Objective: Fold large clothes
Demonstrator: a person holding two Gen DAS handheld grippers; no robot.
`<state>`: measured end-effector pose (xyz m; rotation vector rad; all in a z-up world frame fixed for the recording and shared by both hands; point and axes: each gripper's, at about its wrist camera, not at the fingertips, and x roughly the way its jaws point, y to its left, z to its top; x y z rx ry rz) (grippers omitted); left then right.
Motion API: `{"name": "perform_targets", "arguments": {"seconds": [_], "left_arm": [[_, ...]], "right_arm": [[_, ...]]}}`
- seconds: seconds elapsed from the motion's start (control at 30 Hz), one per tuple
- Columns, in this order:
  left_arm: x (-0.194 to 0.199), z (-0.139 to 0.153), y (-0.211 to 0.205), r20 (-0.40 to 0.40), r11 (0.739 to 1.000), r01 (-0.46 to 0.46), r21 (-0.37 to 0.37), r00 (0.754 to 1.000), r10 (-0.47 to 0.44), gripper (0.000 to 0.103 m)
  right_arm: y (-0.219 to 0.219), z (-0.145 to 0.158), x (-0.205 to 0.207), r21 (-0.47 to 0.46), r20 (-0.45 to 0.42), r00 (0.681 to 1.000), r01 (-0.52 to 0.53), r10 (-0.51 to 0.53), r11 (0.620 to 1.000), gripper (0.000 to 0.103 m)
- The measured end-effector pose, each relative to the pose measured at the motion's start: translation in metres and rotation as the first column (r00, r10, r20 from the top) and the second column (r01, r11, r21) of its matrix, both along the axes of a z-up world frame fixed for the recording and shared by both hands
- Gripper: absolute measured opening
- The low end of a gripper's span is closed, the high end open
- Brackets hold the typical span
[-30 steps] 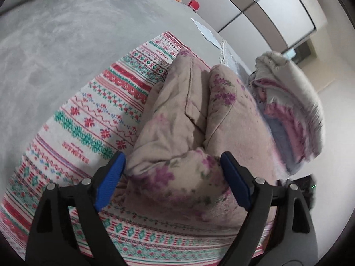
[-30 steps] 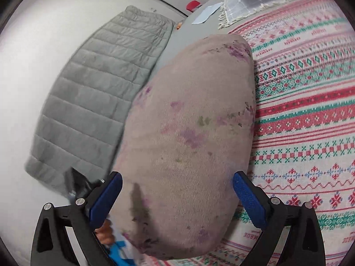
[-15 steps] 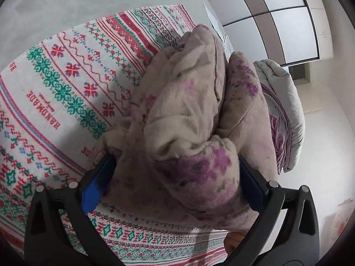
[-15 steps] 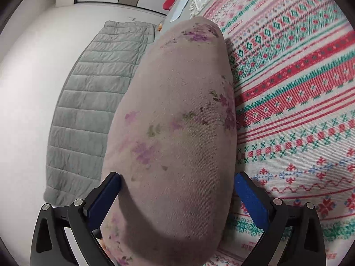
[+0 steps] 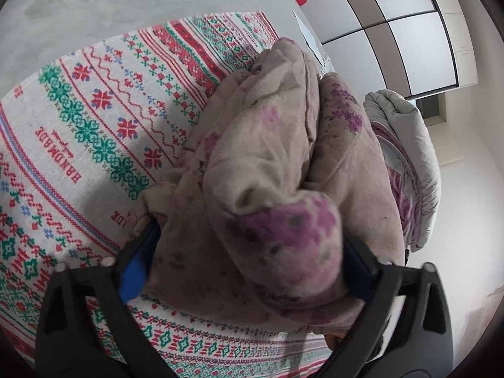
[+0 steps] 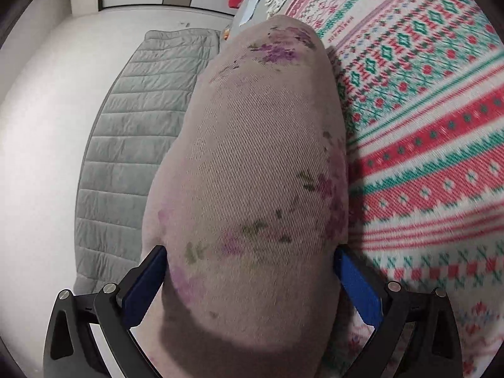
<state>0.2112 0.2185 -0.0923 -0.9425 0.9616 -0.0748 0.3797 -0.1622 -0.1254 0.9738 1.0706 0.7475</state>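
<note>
Both hand-held grippers clamp a folded floral garment on a patterned cloth, the fold apparently done.

The left hand-held gripper [image 5: 242, 271] squeezes the bunched, layered end of the padded floral garment [image 5: 277, 170], its jaws held wide by the bulk; the right hand-held gripper [image 6: 252, 283] pinches the smooth rounded side [image 6: 258, 163] likewise. The bundle rests on the red-and-green patterned cloth [image 5: 94, 119], near a grey quilted jacket [image 6: 138, 119]. Next, probably, carrying the bundle to the folded pile [image 5: 409, 157] beside it, both grips kept tight so the layers do not slip.
</note>
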Motion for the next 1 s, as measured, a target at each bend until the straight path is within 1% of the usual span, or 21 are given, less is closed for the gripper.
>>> {"name": "perform_targets", "arguments": {"seconds": [0.03,0.07,0.13,0.2,0.27,0.37,0.43,0.47,0.57,0.63,0.7,0.77,0.8,0.87,0.93,0.97,1.0], "left_arm": [[-0.001,0.002,-0.002,0.002,1.0,-0.009,0.016,1.0,0.009,0.078],[-0.003,0.005,-0.003,0.01,1.0,-0.024,0.016,1.0,0.024,0.069],[-0.006,0.01,-0.004,0.024,0.999,-0.044,0.022,0.999,0.043,0.059],[-0.006,0.011,-0.004,0.033,0.998,-0.052,0.025,0.998,0.051,0.054],[-0.006,0.013,-0.004,0.044,0.998,-0.054,0.032,0.998,0.052,0.05],[-0.009,0.017,-0.002,0.062,0.997,-0.067,0.04,0.996,0.064,0.043],[-0.011,0.028,-0.004,0.089,0.995,-0.067,0.077,0.994,0.06,0.04],[-0.013,0.036,-0.004,0.116,0.992,-0.072,0.103,0.991,0.06,0.04],[-0.014,0.061,0.004,0.193,0.987,-0.101,0.124,0.978,0.075,0.038],[-0.015,0.084,0.019,0.264,0.982,-0.135,0.136,0.96,0.096,0.038],[-0.014,0.11,0.038,0.336,0.972,-0.173,0.158,0.935,0.112,0.038],[-0.003,0.135,0.061,0.388,0.964,-0.18,0.196,0.917,0.092,0.038],[0.003,0.144,0.072,0.406,0.964,-0.181,0.196,0.91,0.089,0.038],[0.021,0.161,0.099,0.442,0.956,-0.192,0.224,0.894,0.076,0.039],[0.034,0.165,0.12,0.442,0.945,-0.217,0.244,0.892,0.09,0.039],[0.041,0.164,0.133,0.43,0.936,-0.23,0.268,0.898,0.098,0.04],[0.051,0.158,0.146,0.41,0.929,-0.243,0.279,0.905,0.114,0.041]], "right_arm": [[0.003,0.003,0.001,-0.018,0.013,1.0,-0.015,0.015,1.0,0.103],[0.007,0.007,0.001,-0.042,0.034,0.999,-0.031,0.033,0.999,0.103],[0.016,0.019,-0.002,-0.103,0.097,0.993,-0.058,0.068,0.993,0.102],[0.019,0.028,-0.009,-0.131,0.139,0.987,-0.06,0.079,0.99,0.098],[0.024,0.035,-0.012,-0.142,0.165,0.984,-0.047,0.071,0.989,0.092],[0.031,0.045,-0.021,-0.152,0.216,0.974,-0.033,0.065,0.988,0.087],[0.042,0.057,-0.027,-0.161,0.274,0.958,-0.039,0.083,0.986,0.085],[0.046,0.063,-0.031,-0.168,0.3,0.949,-0.046,0.095,0.985,0.085],[0.066,0.084,-0.038,-0.164,0.375,0.917,-0.078,0.135,0.983,0.084],[0.085,0.101,-0.041,-0.158,0.423,0.892,-0.1,0.159,0.982,0.084],[0.107,0.117,-0.039,-0.14,0.458,0.871,-0.126,0.177,0.982,0.084],[0.128,0.135,-0.034,-0.13,0.497,0.847,-0.141,0.187,0.981,0.084],[0.139,0.144,-0.028,-0.119,0.517,0.836,-0.144,0.185,0.982,0.084],[0.166,0.161,-0.008,-0.086,0.555,0.813,-0.153,0.175,0.984,0.084],[0.197,0.169,0.018,-0.061,0.567,0.805,-0.172,0.176,0.983,0.084],[0.212,0.168,0.031,-0.054,0.56,0.809,-0.179,0.179,0.982,0.084],[0.229,0.161,0.046,-0.043,0.535,0.826,-0.184,0.178,0.982,0.084]]}}
